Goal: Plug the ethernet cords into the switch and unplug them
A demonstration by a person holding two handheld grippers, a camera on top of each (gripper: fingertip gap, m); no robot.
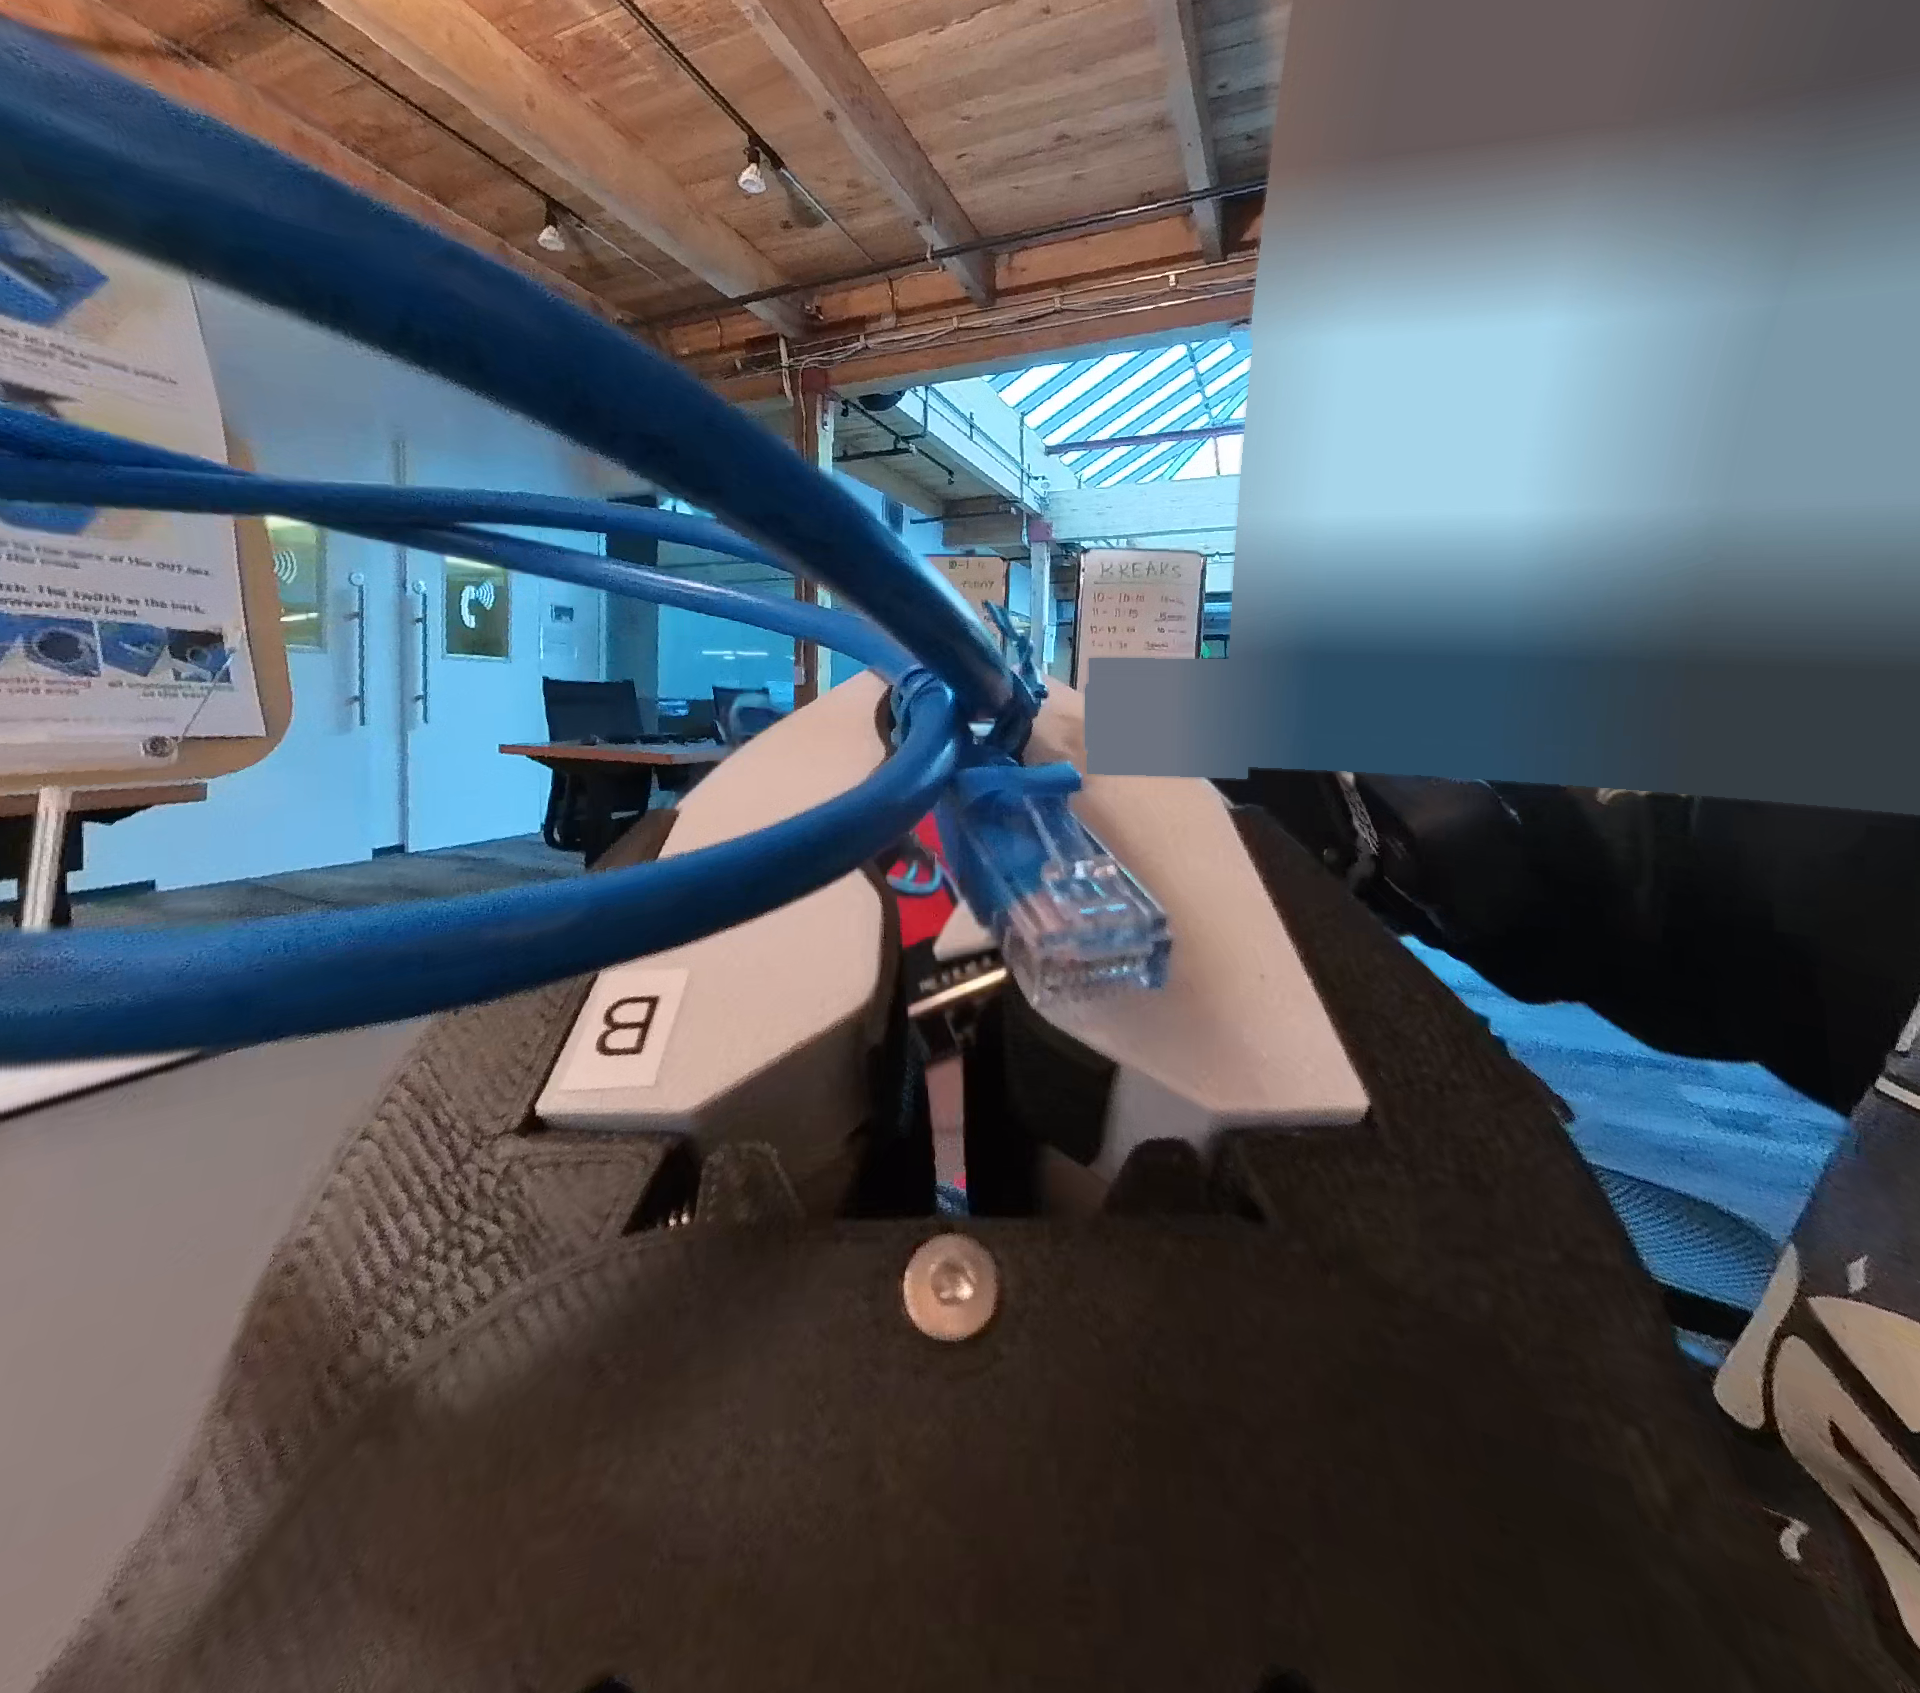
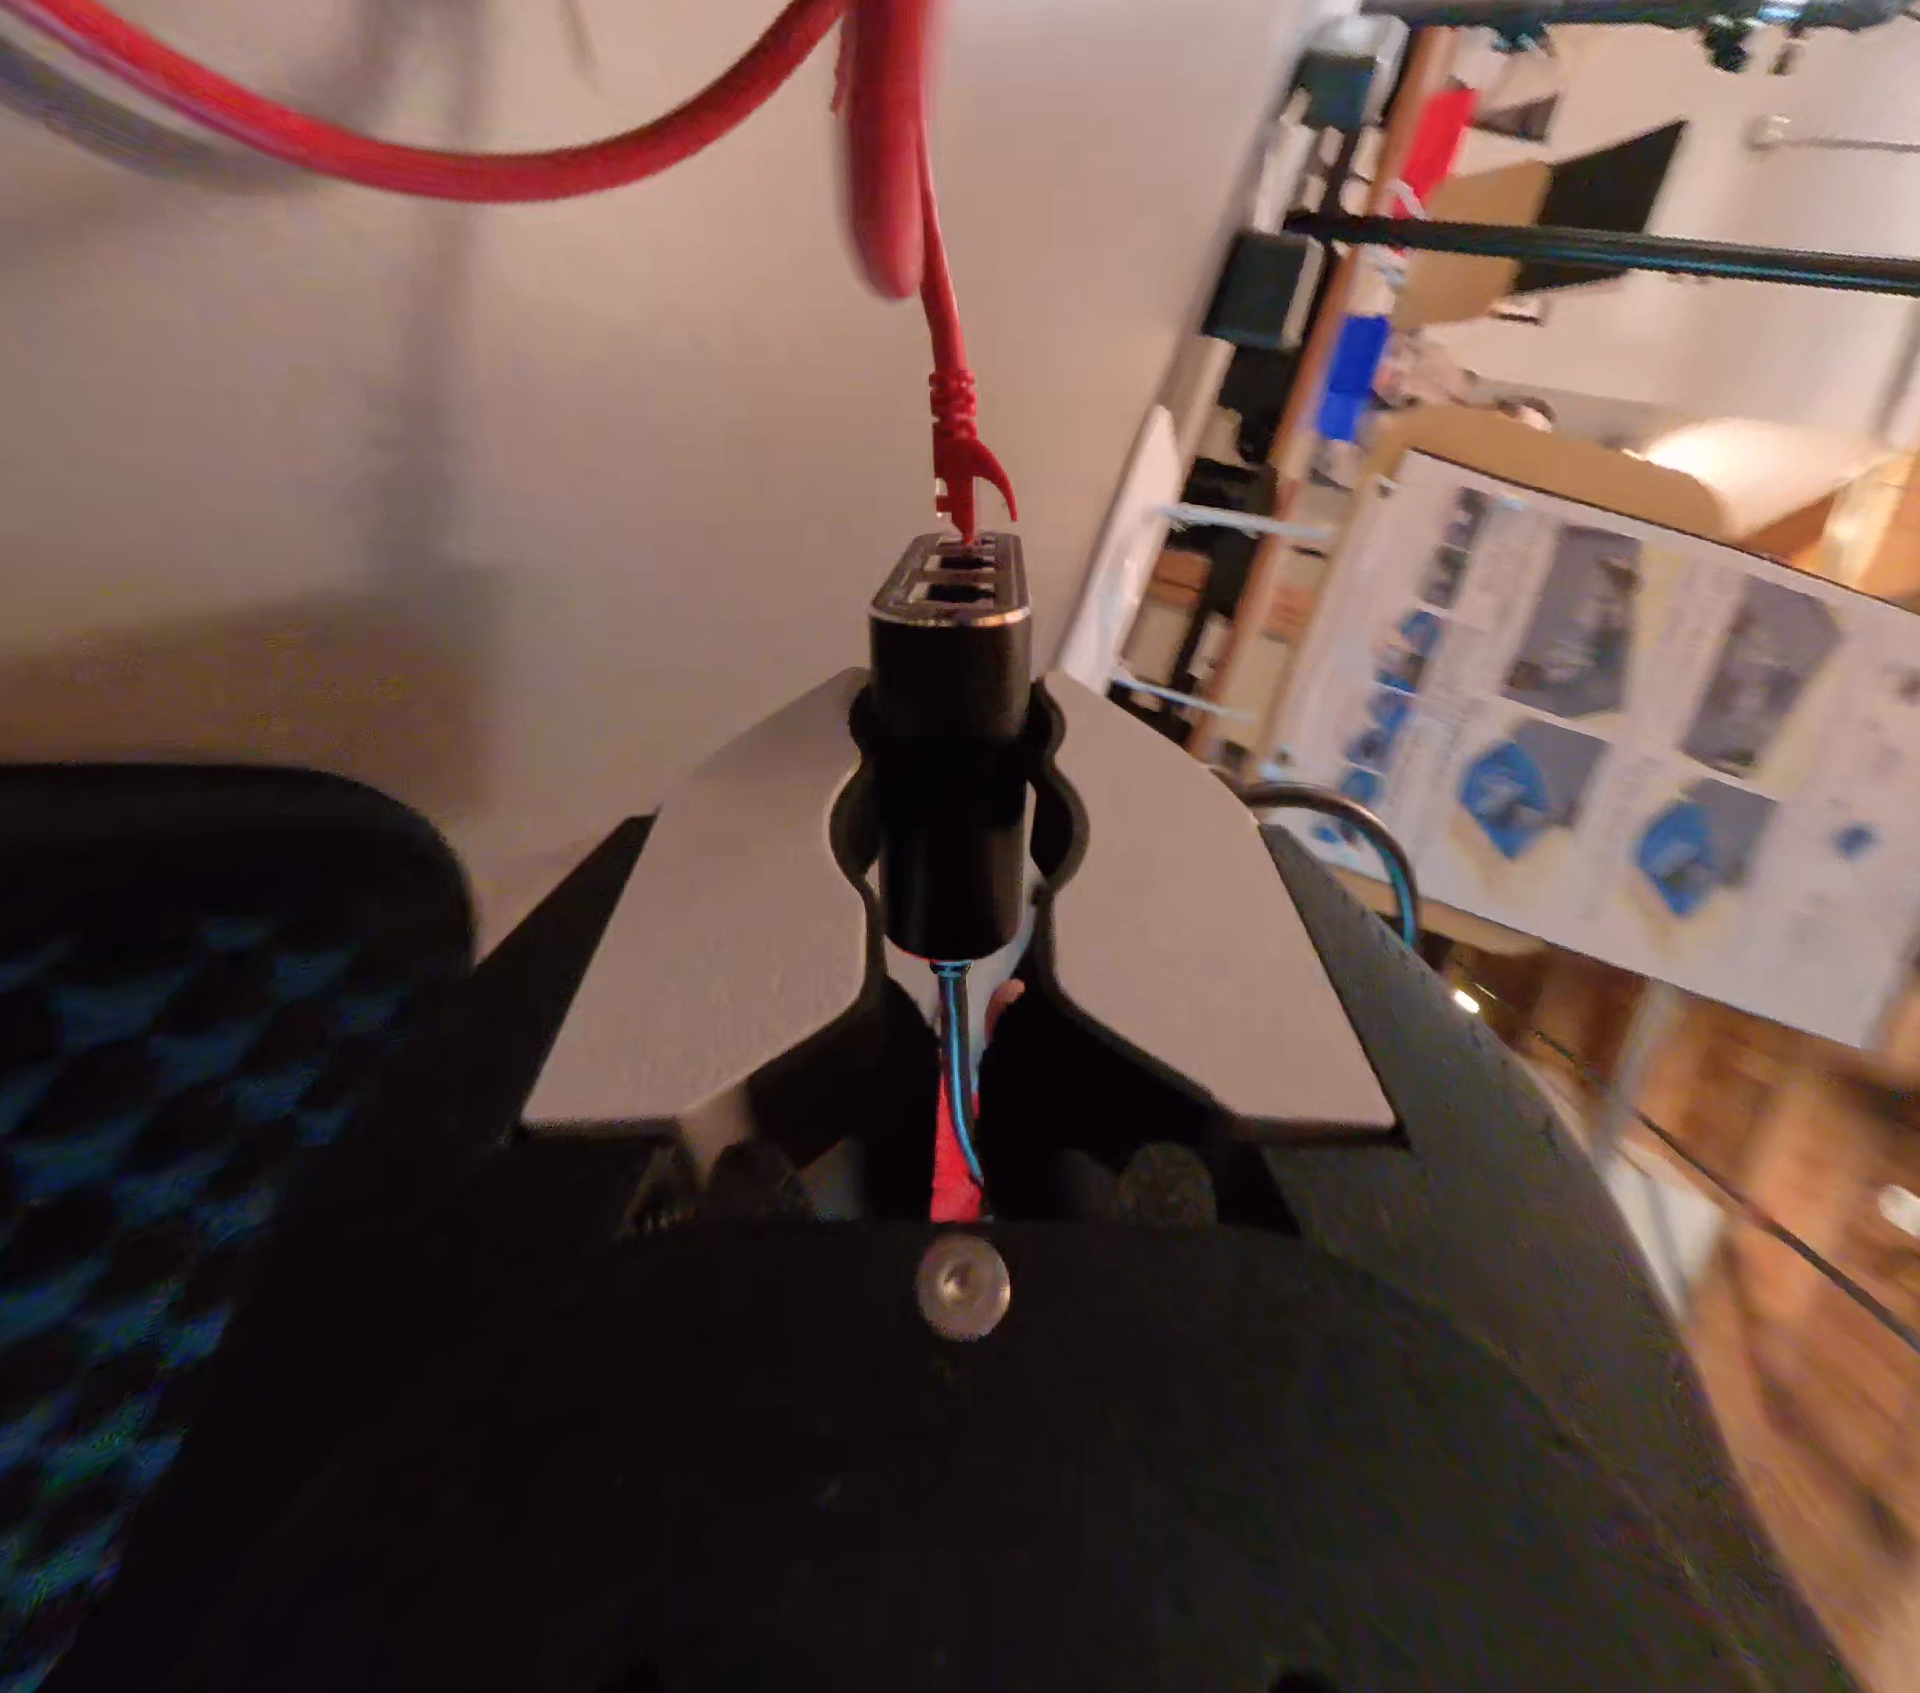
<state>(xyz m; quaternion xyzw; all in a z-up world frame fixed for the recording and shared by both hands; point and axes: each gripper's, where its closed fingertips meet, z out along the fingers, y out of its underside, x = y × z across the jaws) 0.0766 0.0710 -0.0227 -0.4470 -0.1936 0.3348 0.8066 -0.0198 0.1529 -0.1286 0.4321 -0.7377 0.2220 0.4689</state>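
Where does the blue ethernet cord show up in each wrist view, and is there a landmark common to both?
Left wrist view: blue ethernet cord loops in from the left edge; the left tongs pinch it near its clear plug, at centre.
Right wrist view: not in it; the right tongs hold the black switch with a red cord plugged in.
Shared landmark: the instruction poster.

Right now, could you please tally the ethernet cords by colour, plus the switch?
Blue ethernet cord: 1, held by the left gripper
Red ethernet cord: 1, plugged into the switch
Black switch: 1, in the right gripper
Total: 3
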